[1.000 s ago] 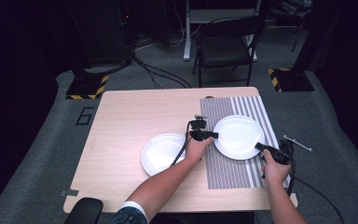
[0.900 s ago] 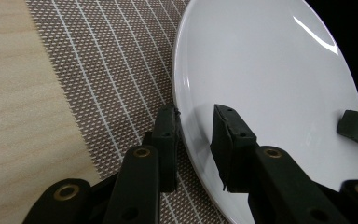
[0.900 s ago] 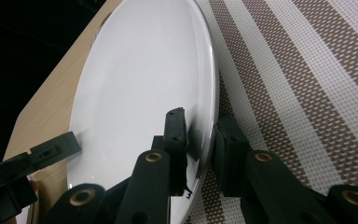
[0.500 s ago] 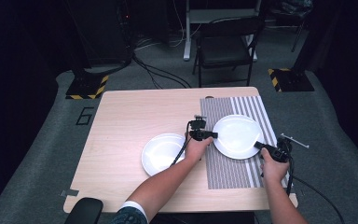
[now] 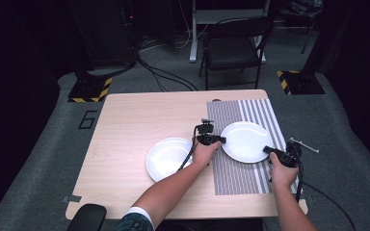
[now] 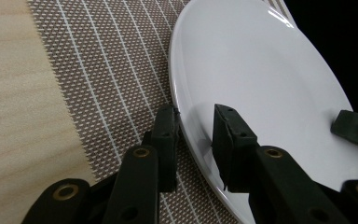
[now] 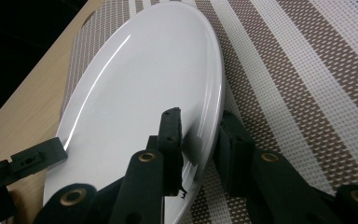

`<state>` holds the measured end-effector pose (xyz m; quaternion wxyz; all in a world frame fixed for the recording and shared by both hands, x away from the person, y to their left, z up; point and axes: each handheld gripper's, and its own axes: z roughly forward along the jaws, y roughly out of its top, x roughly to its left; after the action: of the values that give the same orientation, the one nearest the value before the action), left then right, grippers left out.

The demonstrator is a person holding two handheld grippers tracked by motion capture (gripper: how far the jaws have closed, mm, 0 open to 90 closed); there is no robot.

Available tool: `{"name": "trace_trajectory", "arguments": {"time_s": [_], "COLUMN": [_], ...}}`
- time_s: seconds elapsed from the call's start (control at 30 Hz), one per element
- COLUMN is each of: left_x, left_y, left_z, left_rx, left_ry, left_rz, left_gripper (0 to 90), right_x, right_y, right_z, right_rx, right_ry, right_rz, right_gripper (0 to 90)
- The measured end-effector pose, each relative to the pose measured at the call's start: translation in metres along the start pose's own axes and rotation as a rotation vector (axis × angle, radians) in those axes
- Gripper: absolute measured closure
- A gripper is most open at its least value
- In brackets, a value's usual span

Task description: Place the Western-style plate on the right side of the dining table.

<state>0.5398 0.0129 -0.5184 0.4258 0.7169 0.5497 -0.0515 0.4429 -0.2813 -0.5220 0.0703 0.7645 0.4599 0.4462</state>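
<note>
A white plate [image 5: 244, 141] lies on a brown-and-white striped placemat [image 5: 241, 175] at the table's right. My left gripper [image 5: 220, 140] is at its left rim; in the left gripper view the gripper [image 6: 196, 126] is shut on the plate [image 6: 261, 70], one jaw outside the rim and one on top. My right gripper [image 5: 268, 150] is at the front-right rim. In the right gripper view its jaws [image 7: 198, 135] straddle the plate [image 7: 144, 84] and have just been opening, with the rim between them and a thin gap at the outer pad.
A second white plate [image 5: 168, 158] sits on the bare wood to the left of the mat, beside my left forearm. The table's right edge [image 5: 289, 159] is close behind my right hand. A folding chair [image 5: 233, 48] stands beyond the far edge.
</note>
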Motion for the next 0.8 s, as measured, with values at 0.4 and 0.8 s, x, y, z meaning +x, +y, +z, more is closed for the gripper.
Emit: {"name": "trace_trajectory", "arguments": {"time_s": [0.4, 0.8], "left_x": [-0.0013, -0.0019], "left_y": [0.0016, 0.0026], "left_z": [0.0017, 0.0020], "left_rx": [0.001, 0.007], "left_ry": [0.015, 0.007], "left_rz": [0.012, 0.018], "left_gripper": [71.1, 68.2], "right_x": [-0.0007, 0.0025], "right_y": [0.0005, 0.0002], "right_z": [0.0035, 0.0040], "right_rx": [-0.002, -0.014], "right_ry": [-0.012, -0.034], "right_rz": [0.005, -0.034], "right_gripper": [72.7, 70.9]}}
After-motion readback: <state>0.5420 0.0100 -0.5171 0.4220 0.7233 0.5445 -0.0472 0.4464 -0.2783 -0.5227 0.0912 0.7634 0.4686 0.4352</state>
